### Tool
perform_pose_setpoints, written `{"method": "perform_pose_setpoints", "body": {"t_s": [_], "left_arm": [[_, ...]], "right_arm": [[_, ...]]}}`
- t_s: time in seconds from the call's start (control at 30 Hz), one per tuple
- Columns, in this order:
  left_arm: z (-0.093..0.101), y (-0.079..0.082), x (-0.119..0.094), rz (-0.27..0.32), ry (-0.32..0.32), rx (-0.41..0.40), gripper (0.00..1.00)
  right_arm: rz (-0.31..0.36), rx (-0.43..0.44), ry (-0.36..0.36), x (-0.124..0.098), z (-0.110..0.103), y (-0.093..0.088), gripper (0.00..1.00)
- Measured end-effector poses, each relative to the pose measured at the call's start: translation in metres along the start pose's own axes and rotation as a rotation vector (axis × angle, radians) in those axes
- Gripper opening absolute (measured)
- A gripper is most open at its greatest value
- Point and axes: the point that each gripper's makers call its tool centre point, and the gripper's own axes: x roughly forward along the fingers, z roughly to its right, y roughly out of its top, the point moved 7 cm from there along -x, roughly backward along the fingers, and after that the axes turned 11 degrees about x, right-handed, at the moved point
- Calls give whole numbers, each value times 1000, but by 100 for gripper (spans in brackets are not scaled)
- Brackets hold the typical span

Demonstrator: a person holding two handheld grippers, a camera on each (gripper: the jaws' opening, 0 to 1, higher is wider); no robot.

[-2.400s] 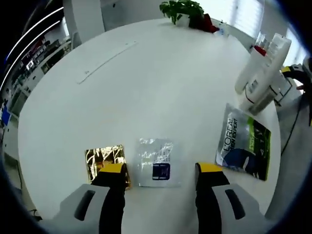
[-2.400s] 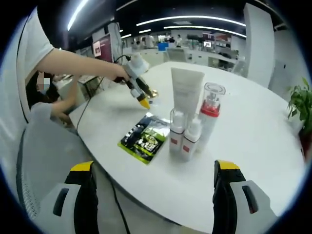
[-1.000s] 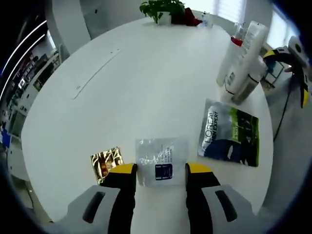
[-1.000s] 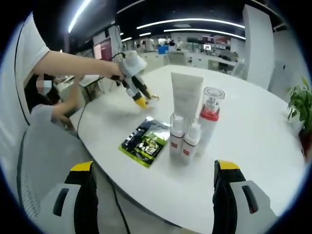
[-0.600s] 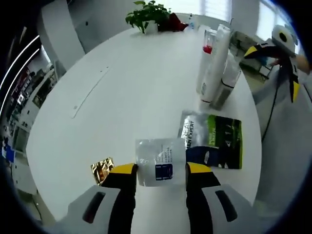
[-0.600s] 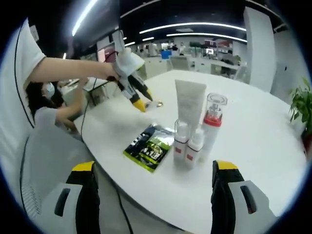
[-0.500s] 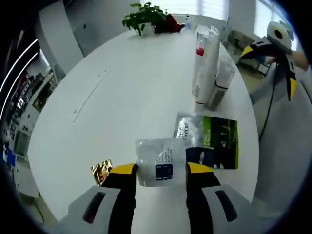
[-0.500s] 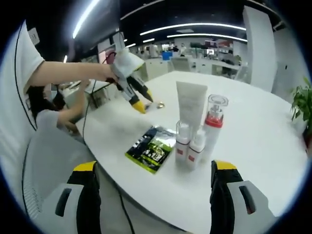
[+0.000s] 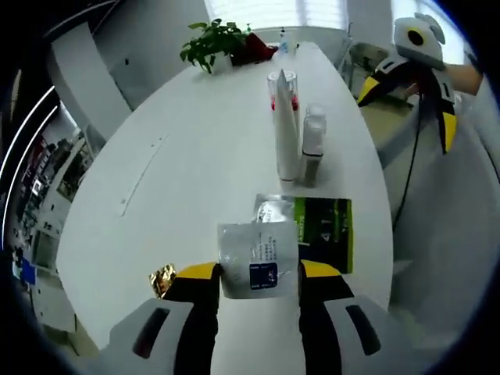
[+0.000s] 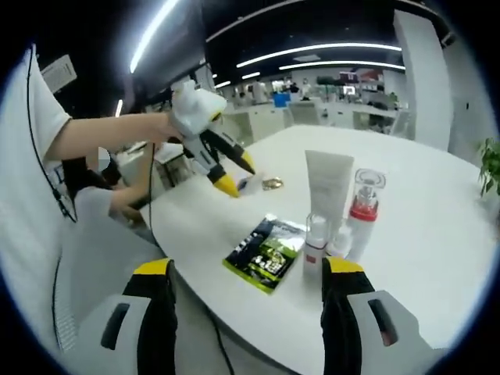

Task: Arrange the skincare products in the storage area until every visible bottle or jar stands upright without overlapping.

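While the left claw (image 9: 258, 273) pinches a clear sachet (image 9: 257, 258) lifted off the desk (image 9: 203, 133), the right claw (image 10: 247, 283) hangs agape off the desk's near edge with nothing in it. Judging by the cluster near that edge, the white tube (image 10: 327, 190), red-capped pump bottle (image 10: 362, 205) and 2 small bottles (image 10: 316, 238) already stand upright without overlapping, so mostly flat packs seem left. A green sachet (image 10: 268, 251) lies flat beside them, a gold packet (image 9: 162, 276) sits toward the far edge, and a potted plant (image 9: 213, 42) stands well apart, blocking nothing
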Motion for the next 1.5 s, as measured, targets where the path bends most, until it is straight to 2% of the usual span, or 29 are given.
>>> {"method": "perform_pose_setpoints", "body": {"t_s": [0.03,0.1,0.23,0.5,0.67,0.7,0.77,0.87,0.97,1.17,1.27,1.5], "left_arm": [[2,1,-1,2,0,2,38],[6,3,-4,5,2,7,38],[17,10,-10,10,4,24,38],[39,21,-19,39,3,48,38],[51,26,-25,50,-3,60,38],[52,27,-26,55,-3,60,38],[59,31,-30,68,-7,62,38],[63,32,-32,71,-4,71,38],[66,34,-35,80,-5,76,38],[74,40,-39,77,1,85,38],[78,43,-40,80,-2,89,38],[84,46,-41,90,-7,88,38]], "right_arm": [[5,0,9,3,0,1,71],[9,16,71,11,-7,3,68],[-2,18,135,24,-15,5,52],[21,95,217,48,-22,12,45],[17,143,246,62,-24,15,40],[16,164,252,64,-24,15,38],[19,281,256,71,-23,15,36],[11,321,237,76,-18,12,33],[26,377,256,77,-21,13,32],[11,406,272,80,-27,14,27],[26,458,299,80,-31,15,23],[34,488,323,80,-32,15,9]]}}
